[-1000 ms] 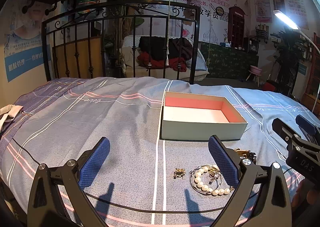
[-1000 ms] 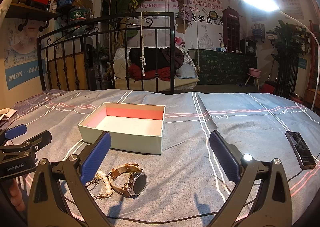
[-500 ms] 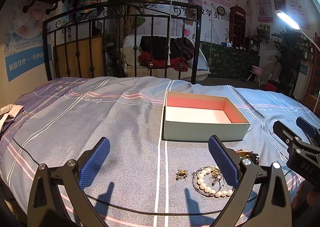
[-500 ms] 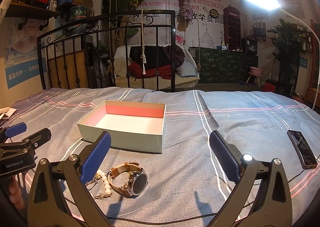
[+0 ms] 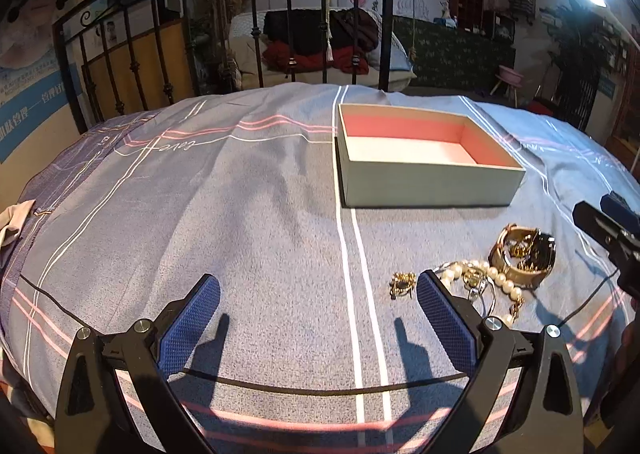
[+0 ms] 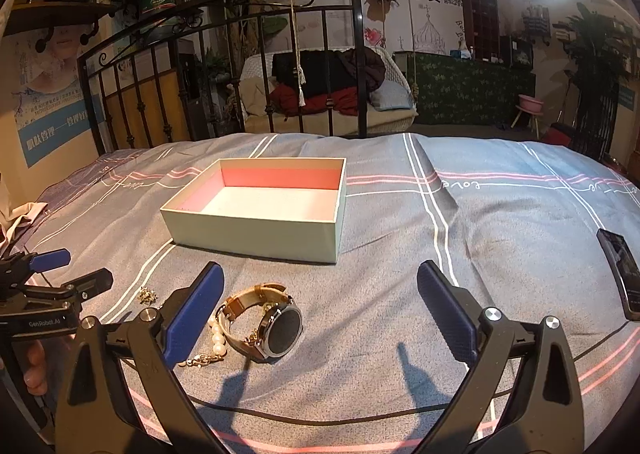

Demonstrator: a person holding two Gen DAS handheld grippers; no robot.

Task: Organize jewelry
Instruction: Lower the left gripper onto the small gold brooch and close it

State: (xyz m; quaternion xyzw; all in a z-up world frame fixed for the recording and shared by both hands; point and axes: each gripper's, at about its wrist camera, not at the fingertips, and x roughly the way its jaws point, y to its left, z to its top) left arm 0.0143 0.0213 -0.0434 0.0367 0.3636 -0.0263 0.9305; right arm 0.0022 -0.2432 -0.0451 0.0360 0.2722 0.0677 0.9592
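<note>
My left tool [image 5: 318, 312] is gaping, gripping nothing | my right tool [image 6: 320, 300], just narrowing slightly, is hovering empty-jawed over watch [image 6: 264, 320] | box [image 6: 256, 232] is sitting on bed [image 6: 500, 222]

An open box [image 6: 256, 232] with a pink inside sits on the bed. At its 6 o'clock lie a gold watch [image 6: 266, 320], a pearl bracelet [image 5: 486, 278] and a small gold brooch [image 5: 402, 283].

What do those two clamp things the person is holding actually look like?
Each is a black, Y-shaped plastic frame. The left gripper and right gripper both carry two blue, grid-textured finger pads and round silver bolts. White "GenRobot.AI" lettering marks the left one's side. A thin black cable crosses beneath.
</note>
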